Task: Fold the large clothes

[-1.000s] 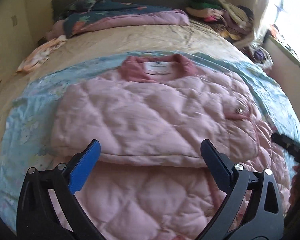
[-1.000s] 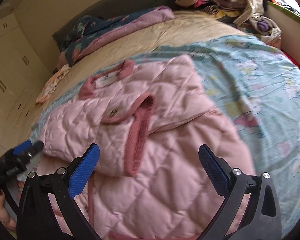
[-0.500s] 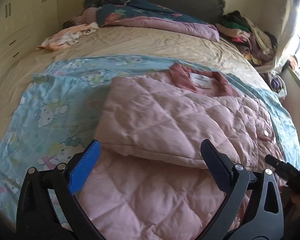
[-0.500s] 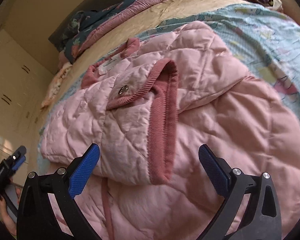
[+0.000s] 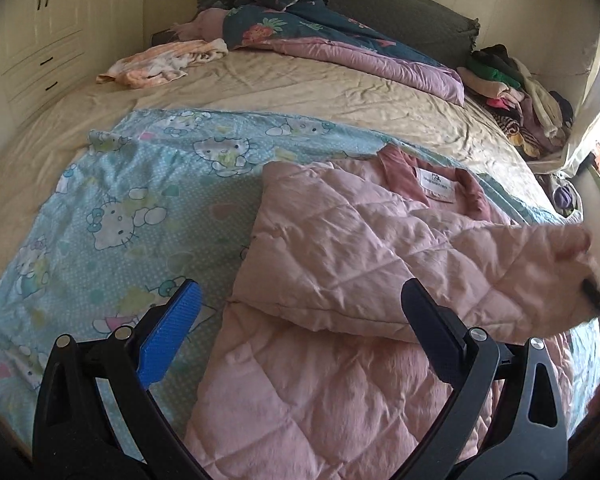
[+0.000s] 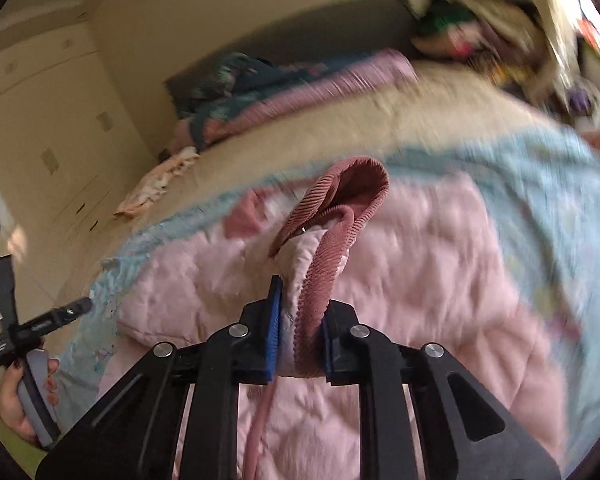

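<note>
A pink quilted jacket lies on the bed, collar and label toward the headboard, one sleeve folded across the body. My left gripper is open and empty, hovering over the jacket's left edge. My right gripper is shut on the sleeve's ribbed dusty-pink cuff and holds it lifted above the jacket. In the left wrist view the raised sleeve end hangs at the right edge. The left gripper also shows at the far left of the right wrist view.
A light-blue cartoon-print sheet lies under the jacket on a beige bedspread. A dark floral and mauve quilt lies by the headboard, an orange-white garment at back left, a clothes pile at back right. Cream wardrobes stand left.
My right gripper has closed on the sleeve cuff and lifted it off the jacket. My left gripper has swung leftward, staying open.
</note>
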A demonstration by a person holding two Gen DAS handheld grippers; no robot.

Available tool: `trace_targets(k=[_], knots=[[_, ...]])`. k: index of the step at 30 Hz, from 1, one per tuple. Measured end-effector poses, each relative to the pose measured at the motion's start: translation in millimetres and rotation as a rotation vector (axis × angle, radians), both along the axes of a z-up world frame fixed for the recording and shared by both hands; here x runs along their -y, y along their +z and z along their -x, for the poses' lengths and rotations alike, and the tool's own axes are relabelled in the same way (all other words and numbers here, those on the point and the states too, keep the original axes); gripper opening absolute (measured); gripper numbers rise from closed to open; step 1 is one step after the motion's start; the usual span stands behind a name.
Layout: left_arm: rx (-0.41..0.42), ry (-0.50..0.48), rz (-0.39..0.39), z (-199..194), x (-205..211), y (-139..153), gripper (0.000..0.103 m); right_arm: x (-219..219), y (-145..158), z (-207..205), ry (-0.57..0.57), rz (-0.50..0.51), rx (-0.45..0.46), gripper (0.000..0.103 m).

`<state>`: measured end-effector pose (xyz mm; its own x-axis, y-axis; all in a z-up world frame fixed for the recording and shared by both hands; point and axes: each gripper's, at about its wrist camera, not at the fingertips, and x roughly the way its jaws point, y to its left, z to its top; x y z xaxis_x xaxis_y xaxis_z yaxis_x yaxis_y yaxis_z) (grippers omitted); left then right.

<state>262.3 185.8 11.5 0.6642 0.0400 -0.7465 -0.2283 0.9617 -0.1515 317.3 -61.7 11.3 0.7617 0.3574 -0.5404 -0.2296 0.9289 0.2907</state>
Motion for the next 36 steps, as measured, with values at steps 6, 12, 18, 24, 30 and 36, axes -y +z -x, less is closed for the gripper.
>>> trace_targets(k=[6,12,18,24,30,36], knots=[[0.009,-0.03,0.006,-16.7,10.2,3.3,0.093,8.6,29.8,-25.2,0.009,0.127,0.091,0.015],[-0.007,-0.08,0.005,-42.7,31.1,-2.4,0.093,24.4,-2.5,-43.3,-0.028,0.148,0.021,0.014],[-0.039,-0.132,-0.008,-64.4,54.6,-13.1,0.093,29.8,-34.1,-47.3,-0.059,0.133,-0.054,0.015],[-0.082,-0.177,-0.015,-83.0,74.8,-29.7,0.093,32.1,-50.1,-49.8,-0.111,0.174,-0.102,0.04],[-0.154,-0.208,-0.043,-97.2,88.0,-54.5,0.093,36.7,-43.2,-42.2,-0.129,0.189,-0.088,0.059],[-0.204,-0.212,-0.019,-106.4,81.6,-78.5,0.095,10.1,-33.2,-45.8,-0.032,0.219,-0.09,0.079]])
